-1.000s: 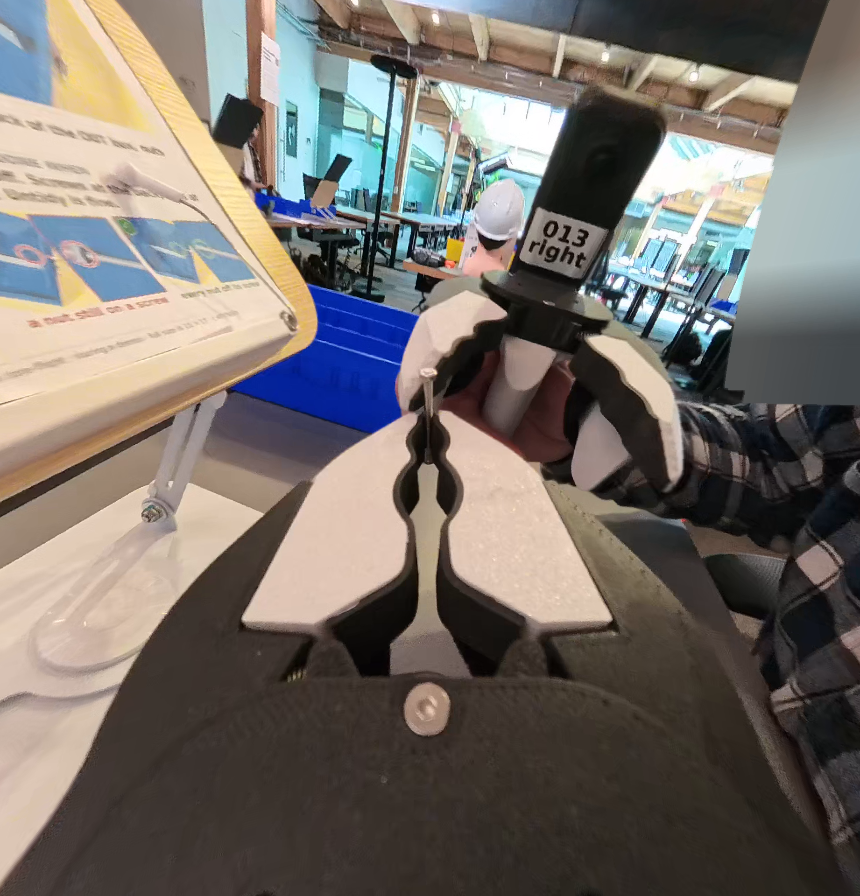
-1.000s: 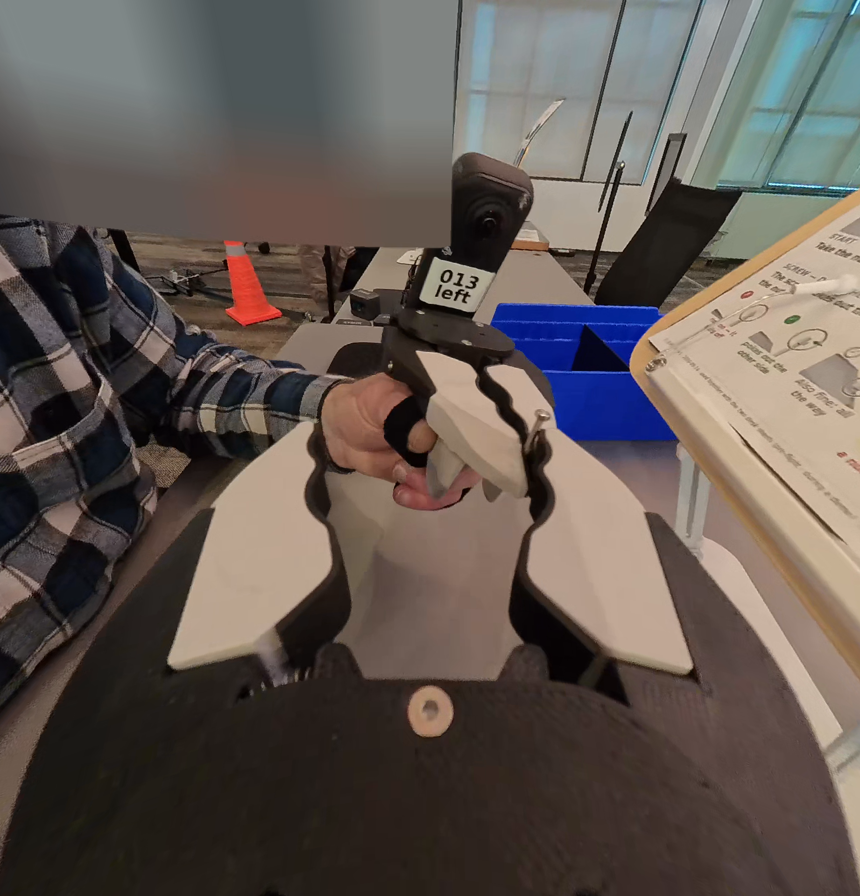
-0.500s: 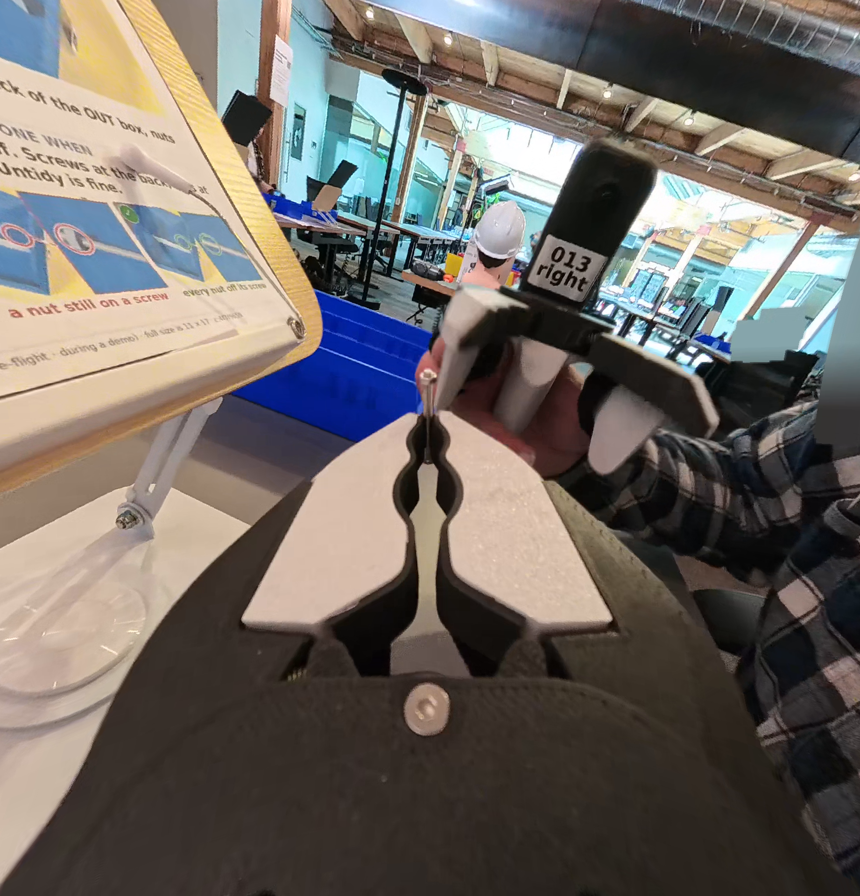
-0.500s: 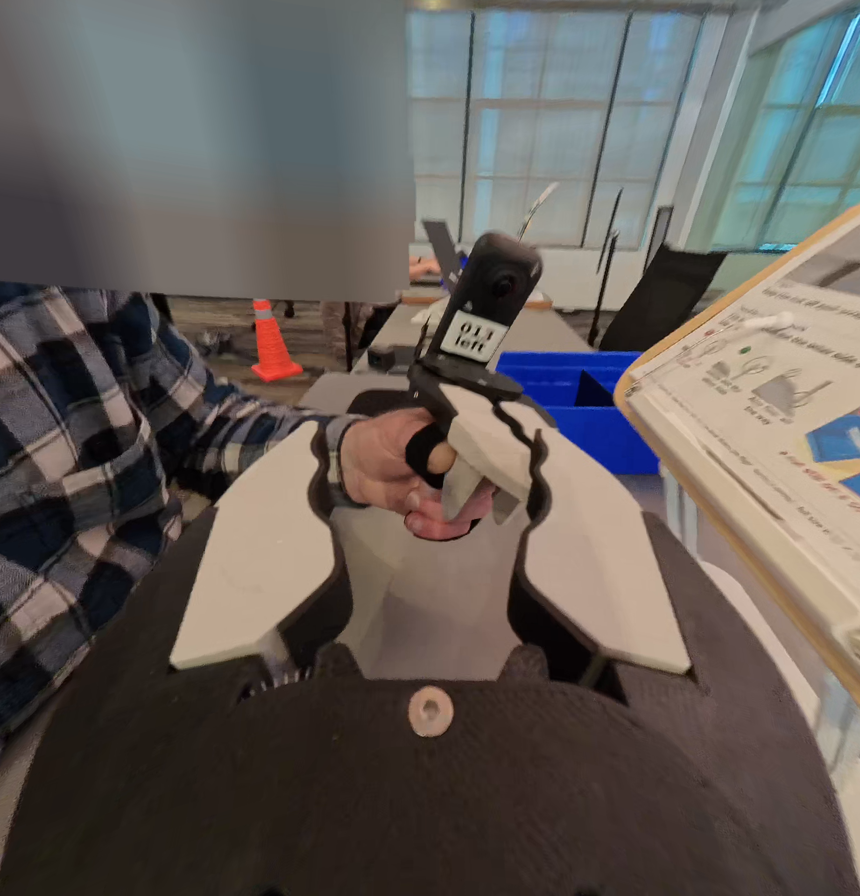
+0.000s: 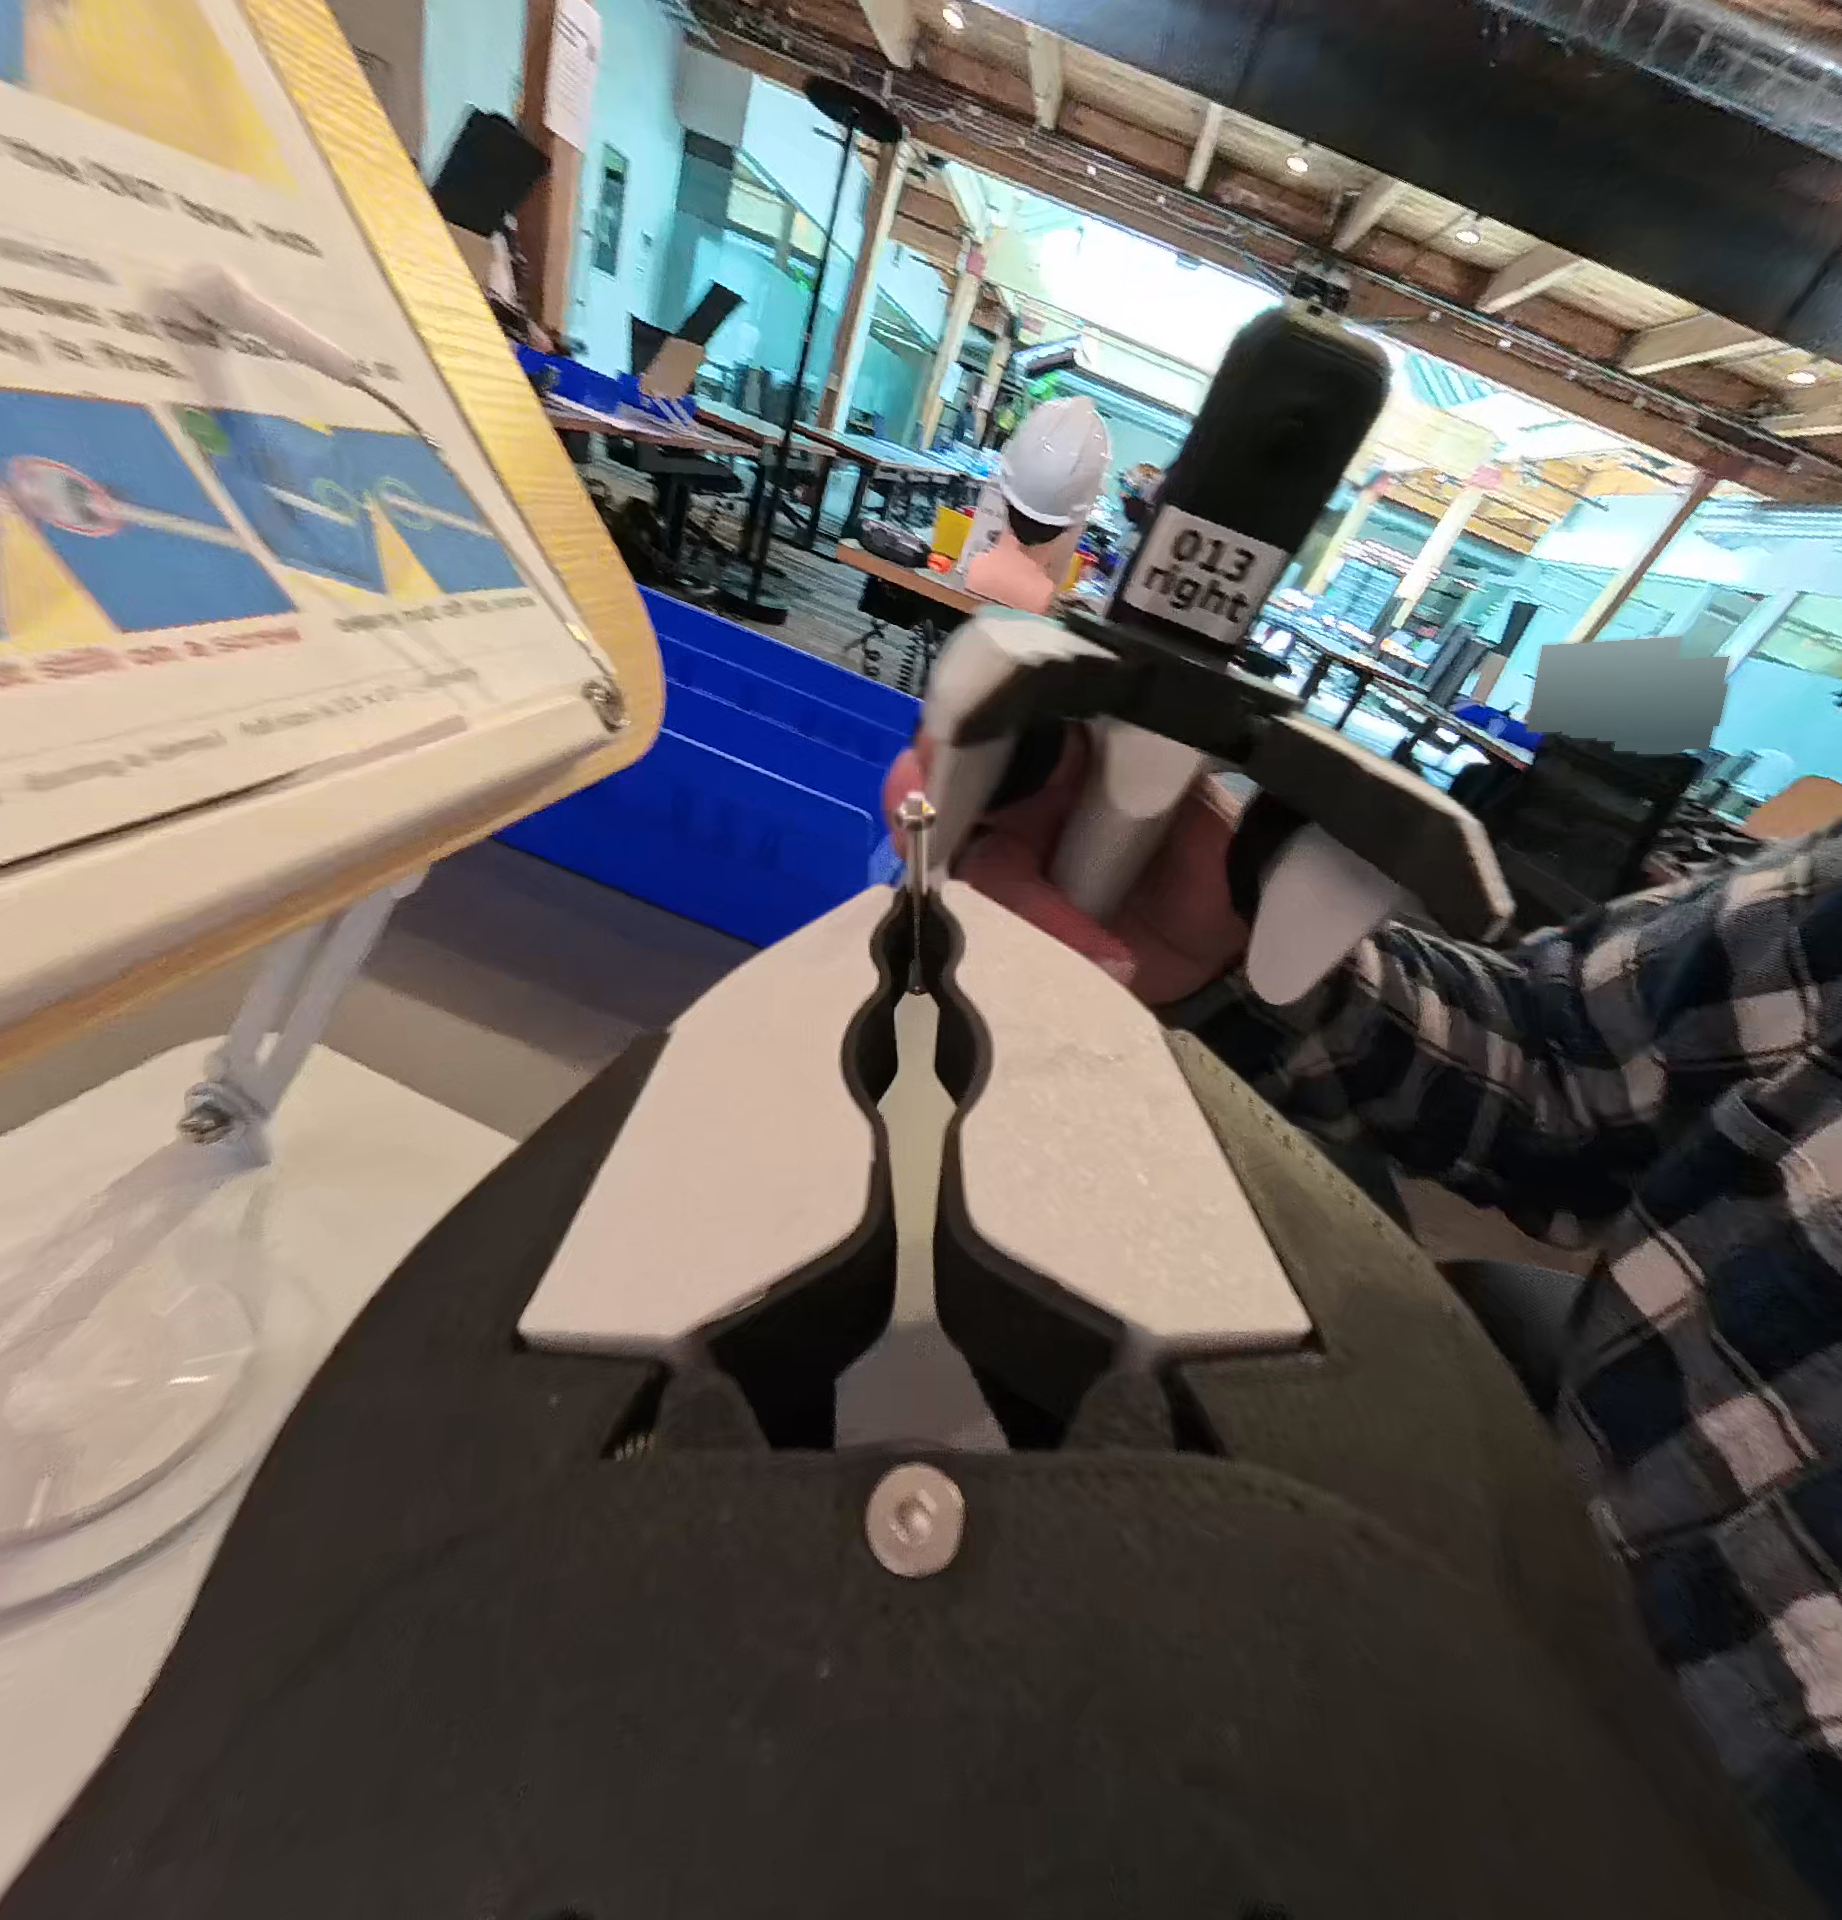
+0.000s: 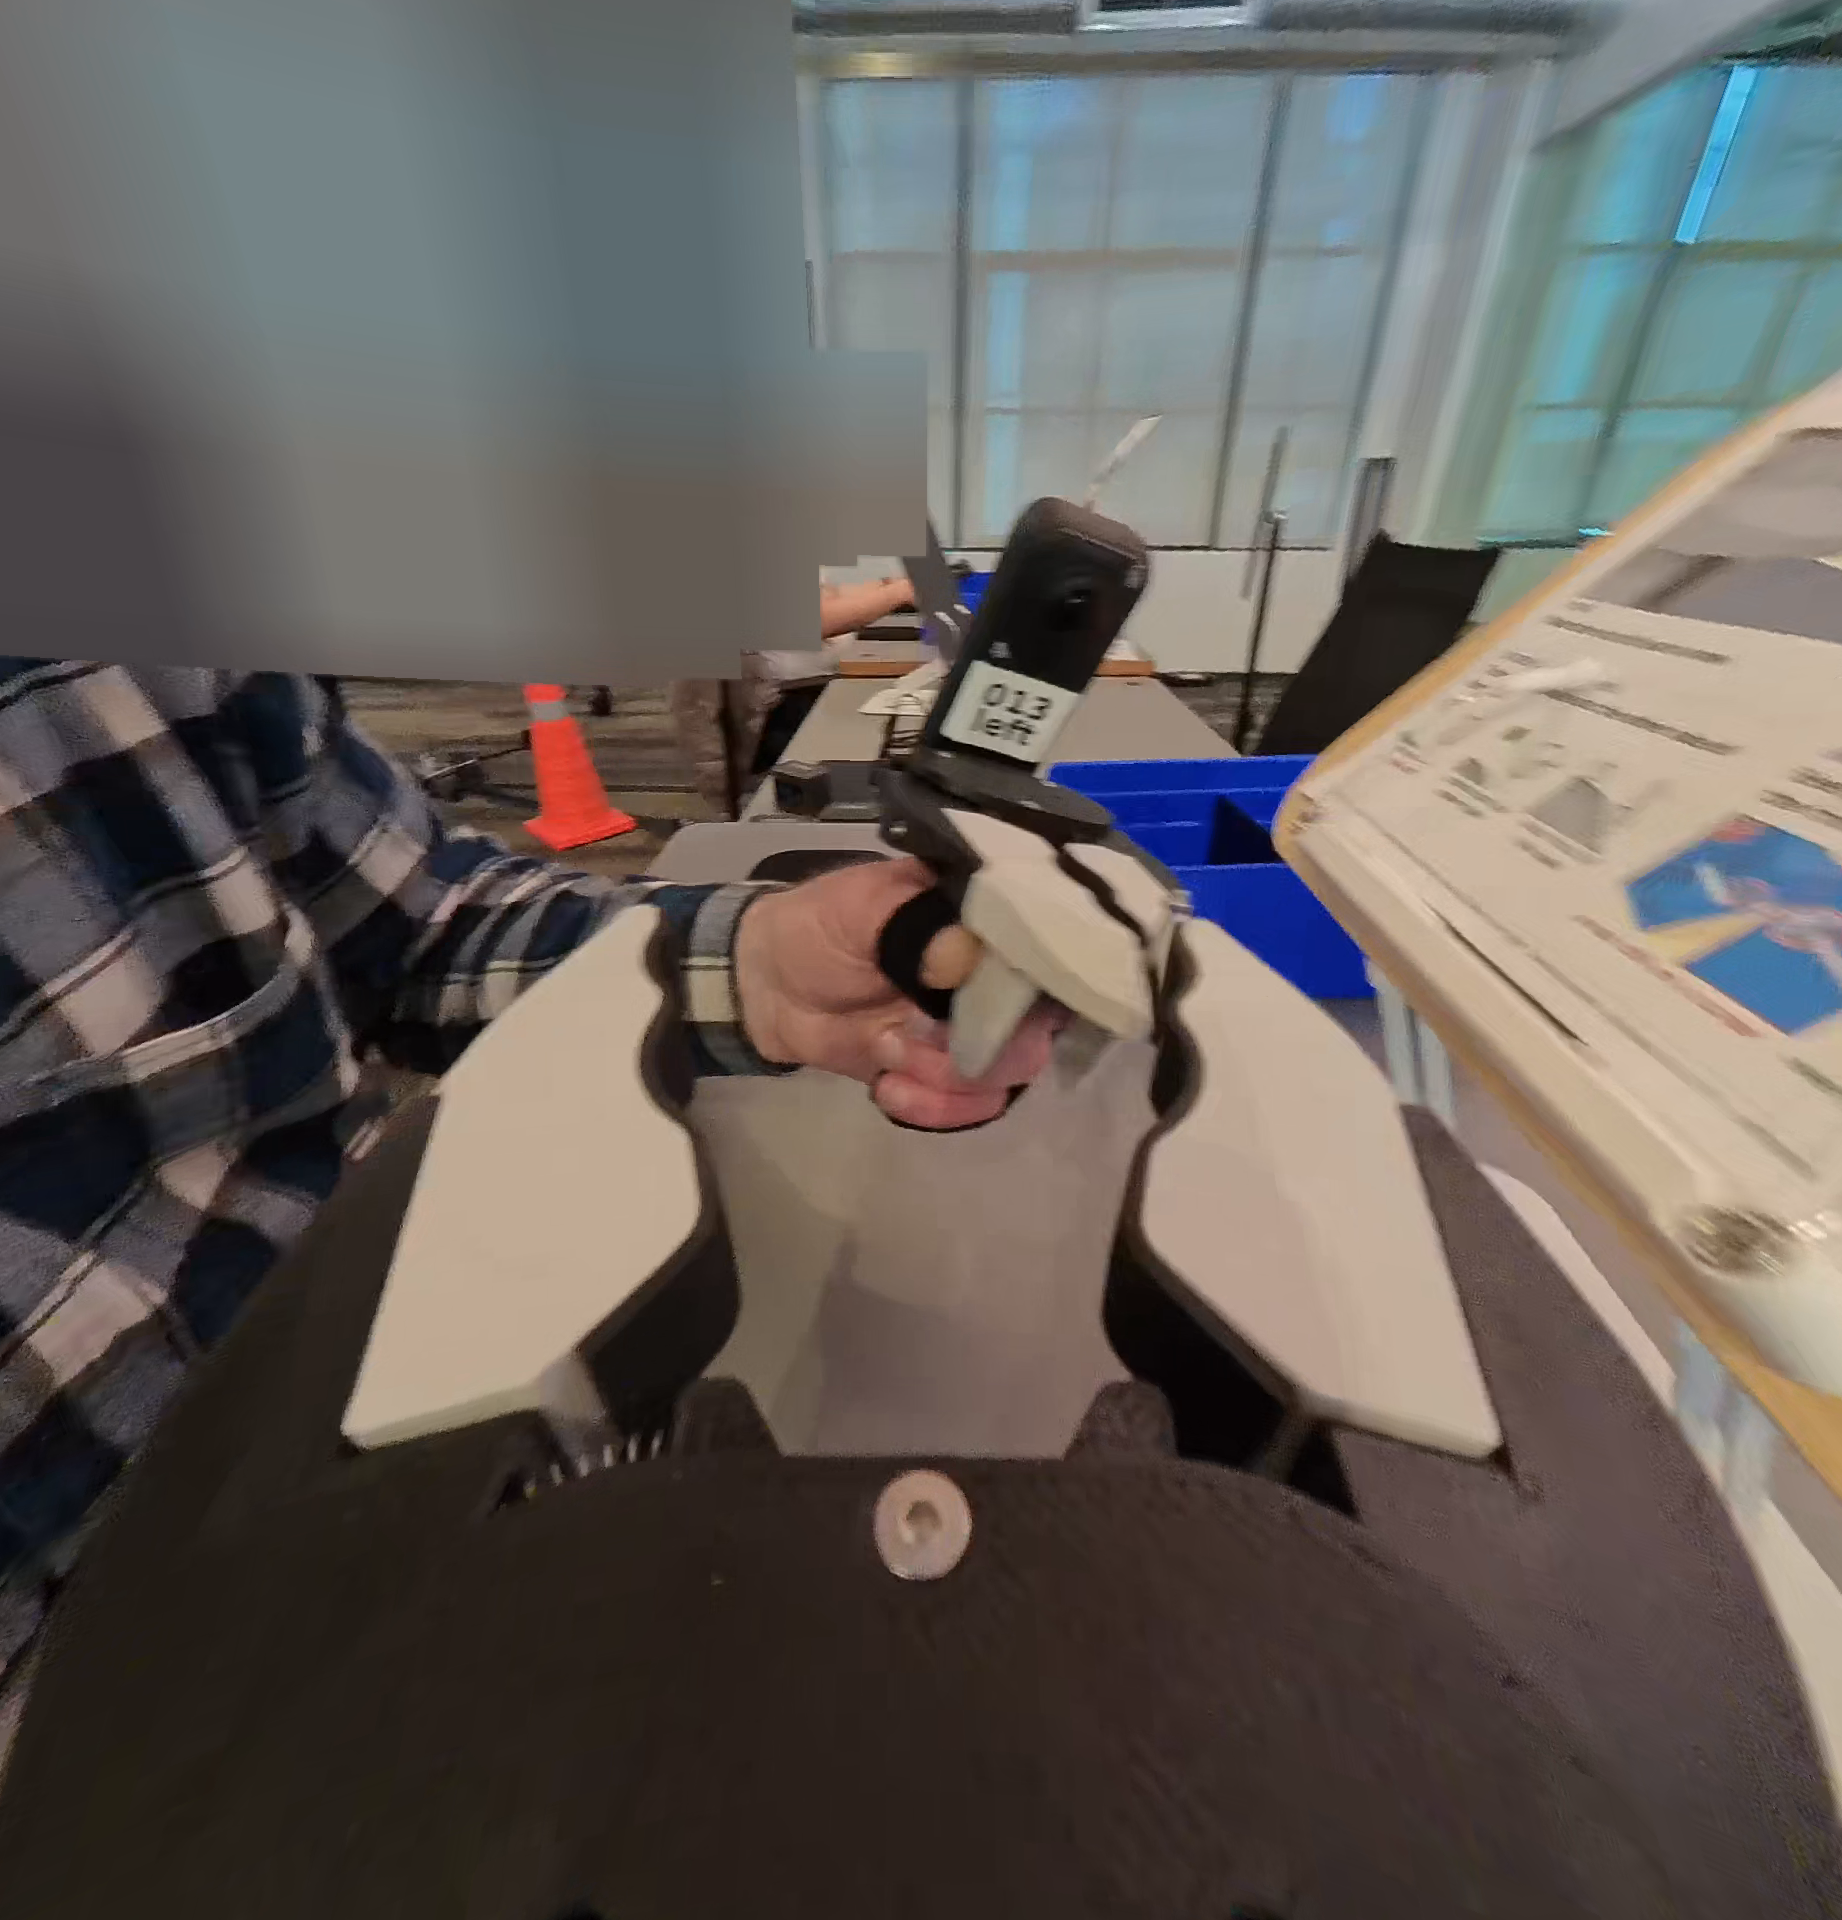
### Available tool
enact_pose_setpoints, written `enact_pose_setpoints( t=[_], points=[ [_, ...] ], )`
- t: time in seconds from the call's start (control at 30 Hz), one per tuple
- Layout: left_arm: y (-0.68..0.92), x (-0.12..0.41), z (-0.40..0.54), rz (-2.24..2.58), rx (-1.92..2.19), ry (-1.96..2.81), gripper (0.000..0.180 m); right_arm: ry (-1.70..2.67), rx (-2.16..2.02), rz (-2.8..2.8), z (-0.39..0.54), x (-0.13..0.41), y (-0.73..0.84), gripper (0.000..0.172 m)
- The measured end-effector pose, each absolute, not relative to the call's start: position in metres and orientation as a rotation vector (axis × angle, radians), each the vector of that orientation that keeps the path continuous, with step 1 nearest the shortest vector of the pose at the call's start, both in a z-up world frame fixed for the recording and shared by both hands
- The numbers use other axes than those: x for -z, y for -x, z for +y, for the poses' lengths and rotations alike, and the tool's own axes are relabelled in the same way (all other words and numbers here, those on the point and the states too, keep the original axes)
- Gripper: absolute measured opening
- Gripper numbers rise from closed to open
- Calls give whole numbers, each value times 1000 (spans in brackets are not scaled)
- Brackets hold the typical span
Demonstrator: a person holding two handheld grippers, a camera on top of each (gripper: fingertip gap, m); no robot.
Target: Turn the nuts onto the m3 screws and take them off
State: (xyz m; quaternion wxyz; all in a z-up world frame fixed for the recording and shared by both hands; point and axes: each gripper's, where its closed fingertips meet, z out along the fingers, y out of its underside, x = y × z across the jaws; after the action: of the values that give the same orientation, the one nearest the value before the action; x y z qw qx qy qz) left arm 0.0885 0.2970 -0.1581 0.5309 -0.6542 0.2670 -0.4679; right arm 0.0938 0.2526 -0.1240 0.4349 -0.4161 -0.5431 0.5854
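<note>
**Figure: Two hand-held grippers meeting over a thin metal screw**

The left gripper [image 5: 915, 914] is clenched on a thin metal screw [image 5: 913, 862]. Both white fingers [image 5: 771, 1091] press the shank near their tips, and the head stands up above them, free and upright. The right gripper [image 6: 917, 997] is spread wide and grasps nothing; between its fingers [image 6: 543, 1164] only the other tool and the person's hand [image 6: 844, 987] appear. Seen from the left wrist, the right gripper [image 5: 1208, 790] sits just beyond the screw head, with one white fingertip [image 5: 974, 727] just beside it; whether the two touch cannot be told.

Surroundings: a tilted instruction board [image 5: 273, 520] on a white stand [image 5: 262, 1039] is at the left gripper's left, and the same board [image 6: 1623, 883] is at the right gripper's right. A blue bin [image 5: 751, 790] with partitions sits behind on the grey table [image 5: 501, 935]. The person wears a plaid sleeve [image 5: 1623, 1143].

Handling note, offered as a judgement: the screw is slender and gripped along a short length, so it could pivot or slip if pushed sideways. The holding clamp should be kept firm and the wrist motionless. Any contact from the open gripper is best made squarely on the exposed head end and along the screw's axis, closing gently and centred, so that the shank is not levered out of the pinch. The frames are motion-blurred, so fine detail at the head is uncertain.
</note>
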Motion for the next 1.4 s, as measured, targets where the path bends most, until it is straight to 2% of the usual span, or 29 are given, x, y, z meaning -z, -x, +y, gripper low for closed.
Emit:
enact_pose_setpoints(
  t=[0.03, 0.3, 0.33, 0.4, 0.43, 0.47, 0.63, 0.7, 0.73, 0.77, 0.83, 0.87, 0.93, 1.2, 1.4],
  points=[
    [-94, 159, 295, 658, 1132, 1567, 1, 1052, -1460, -1341, 257, 124, -94, 95],
    [-109, 158, 299, 685, 1091, 1602, 2, 1043, -1461, -1397, 245, 130, -87, 108],
    [-105, 159, 303, 660, 1066, 1618, 1, 1011, -1476, -1418, 241, 128, -98, 105],
    [-103, 159, 304, 652, 1094, 1614, 1, 992, -1513, -1366, 245, 120, -114, 72],
    [-105, 158, 303, 662, 1116, 1610, 1, 1027, -1491, -1324, 255, 119, -115, 87],
    [-111, 159, 302, 684, 1124, 1614, 1, 1047, -1469, -1312, 261, 121, -115, 93],
    [-132, 156, 301, 734, 1087, 1621, 2, 1063, -1481, -1357, 259, 129, -103, 92],
    [-126, 155, 304, 706, 1081, 1633, 1, 1054, -1468, -1360, 255, 128, -109, 97],
    [-121, 157, 307, 687, 1060, 1651, 1, 1012, -1485, -1401, 248, 128, -118, 89],
    [-118, 158, 308, 682, 1054, 1653, 1, 980, -1511, -1418, 243, 125, -128, 46],
    [-119, 156, 306, 679, 1103, 1632, 1, 1031, -1459, -1337, 260, 123, -134, 49],
    [-123, 157, 305, 691, 1103, 1632, 1, 1055, -1426, -1299, 270, 123, -136, 39],
    [-133, 158, 304, 727, 1069, 1631, 1, 1117, -1400, -1223, 287, 123, -135, 37],
    [-155, 164, 299, 811, 1000, 1649, 1, 1268, -1341, -1263, 297, 143, -123, 6],
    [-161, 159, 297, 819, 992, 1599, 2, 1254, -1326, -1225, 298, 140, -130, 5]
  ],
)
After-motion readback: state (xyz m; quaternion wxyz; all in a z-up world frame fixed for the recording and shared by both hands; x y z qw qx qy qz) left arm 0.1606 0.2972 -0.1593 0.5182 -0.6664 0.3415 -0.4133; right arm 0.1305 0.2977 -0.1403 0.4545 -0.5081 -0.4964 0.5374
